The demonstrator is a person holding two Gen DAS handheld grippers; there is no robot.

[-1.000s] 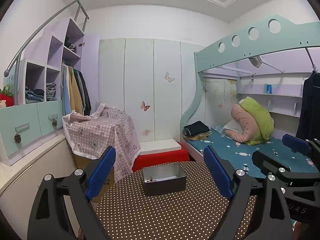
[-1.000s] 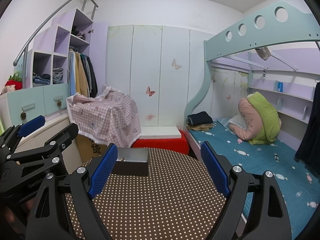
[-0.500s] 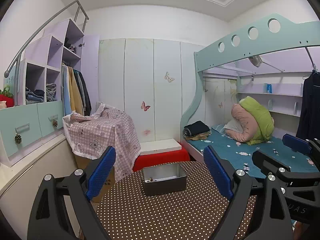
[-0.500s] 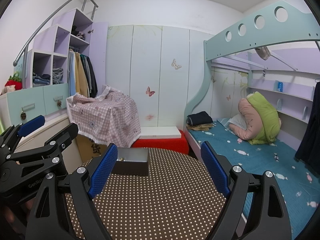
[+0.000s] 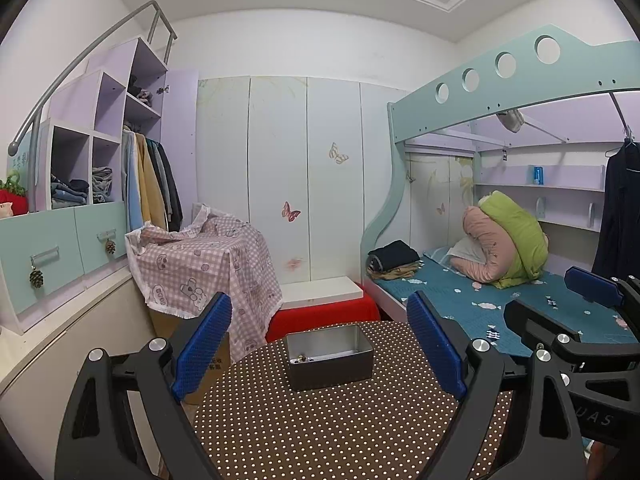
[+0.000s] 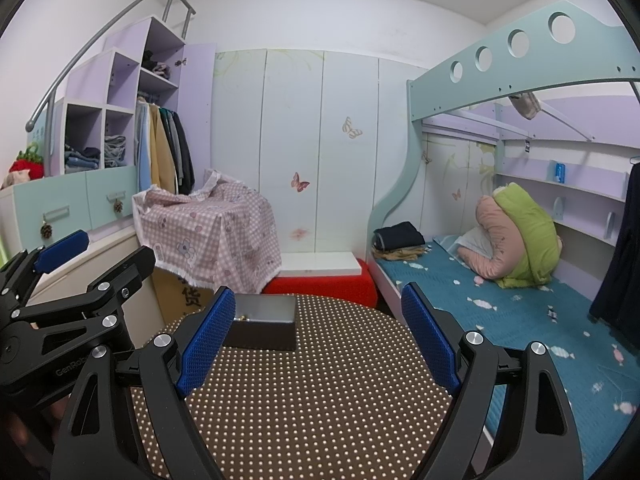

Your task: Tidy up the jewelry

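A grey metal box point(image 5: 330, 356) stands at the far edge of the round brown dotted table point(image 5: 320, 432). A few small jewelry pieces point(image 5: 303, 358) lie in its near left corner. My left gripper point(image 5: 319, 346) is open and empty, held above the table short of the box. My right gripper point(image 6: 318, 338) is open and empty too, to the right of the left one; the box point(image 6: 264, 325) sits ahead of its left finger. Each gripper shows at the edge of the other's view.
A red stool with a white top point(image 5: 324, 306) stands beyond the table. A pink checked cloth covers a box point(image 5: 200, 264) at the left. A bunk bed point(image 5: 520, 304) with folded bedding is at the right. Shelves and drawers point(image 5: 60, 240) line the left wall.
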